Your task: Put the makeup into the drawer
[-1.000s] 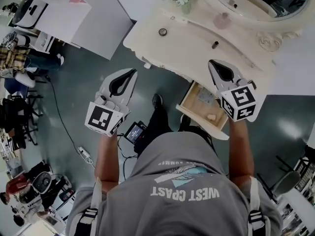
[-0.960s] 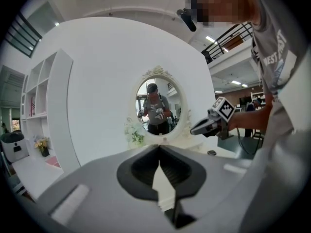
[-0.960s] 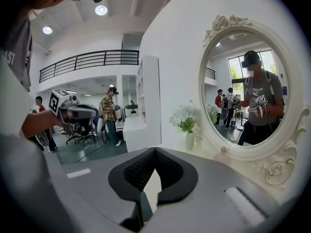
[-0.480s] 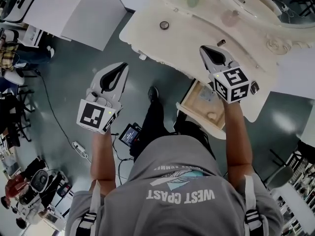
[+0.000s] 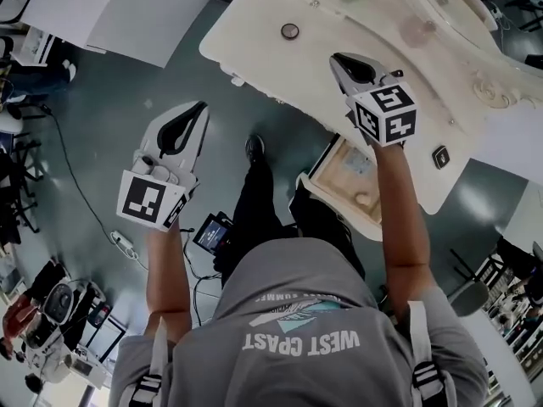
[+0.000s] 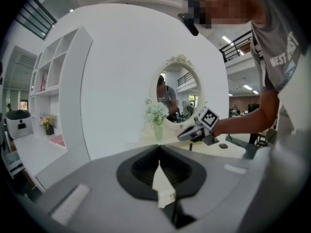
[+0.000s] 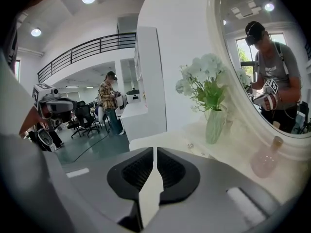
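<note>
The cream dressing table [image 5: 271, 70] has its drawer [image 5: 339, 176] pulled open, with a small pale item [image 5: 363, 199] inside. On the tabletop lie a round compact [image 5: 290, 30] and a small dark case [image 5: 439, 156]. A small dark tube [image 6: 190, 146] stands below my right gripper in the left gripper view. My right gripper [image 5: 338, 58] [image 7: 154, 150] hangs over the tabletop beyond the drawer. Its jaws have just been opening to a narrow slit, with nothing between them. My left gripper [image 5: 202, 106] [image 6: 159, 148] is shut and empty, over the floor left of the table.
A vase of white flowers [image 7: 214, 125], a pink bottle [image 7: 266, 161] and an oval mirror [image 7: 291, 47] stand at the back of the table. White shelving [image 6: 58, 106] is at the left. A person [image 7: 108, 106] stands farther back. Cables and a small screen [image 5: 210, 231] lie on the floor.
My right gripper moved from above the drawer out over the tabletop. The left gripper shifted left and forward, staying over the floor.
</note>
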